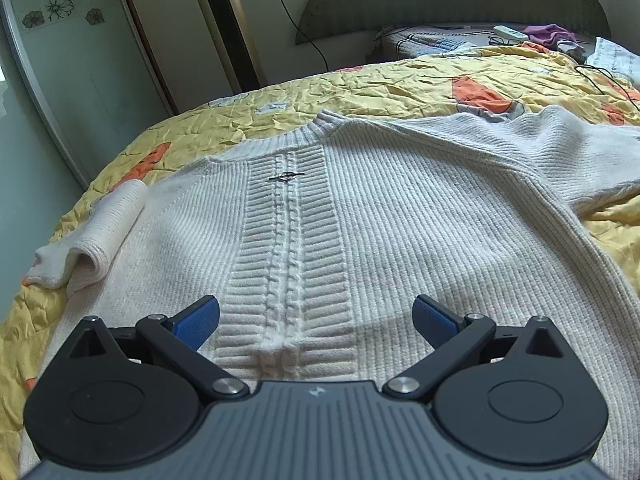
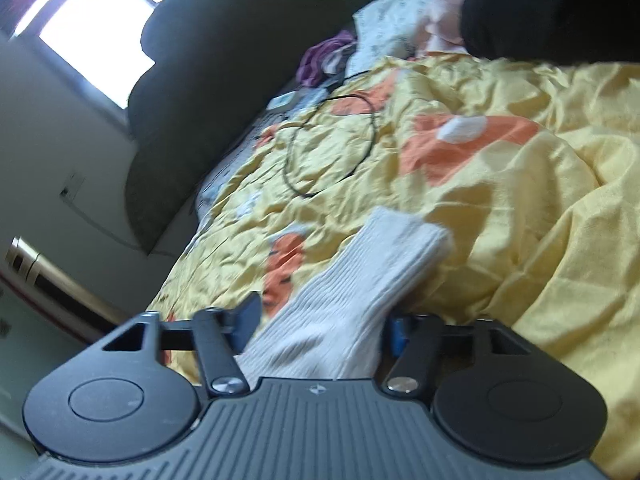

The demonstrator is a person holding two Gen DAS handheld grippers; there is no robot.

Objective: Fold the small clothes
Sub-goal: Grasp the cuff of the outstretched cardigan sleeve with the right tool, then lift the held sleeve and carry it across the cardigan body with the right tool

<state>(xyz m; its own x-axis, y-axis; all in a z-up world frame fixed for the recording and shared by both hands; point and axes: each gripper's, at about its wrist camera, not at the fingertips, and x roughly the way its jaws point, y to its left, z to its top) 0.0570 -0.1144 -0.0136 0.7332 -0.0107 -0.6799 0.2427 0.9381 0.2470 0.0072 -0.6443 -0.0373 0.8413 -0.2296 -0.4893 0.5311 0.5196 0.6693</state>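
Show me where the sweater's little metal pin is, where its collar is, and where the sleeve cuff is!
metal pin [image 1: 286,176], left wrist view, on its middle.
collar [image 1: 320,121], left wrist view, on the ribbed neck band.
sleeve cuff [image 2: 400,236], right wrist view, on the ribbed end lying on the yellow quilt.

Sweater cream, ribbed — quilt yellow, orange patches.

Left wrist view: bare yellow quilt open from 10 to 2 o'clock beyond the white sweater. Obstacles: rolled sleeve at 9 o'clock; black cable, remote and purple cloth at 1 o'clock; tower fan off-bed at 11 o'clock.
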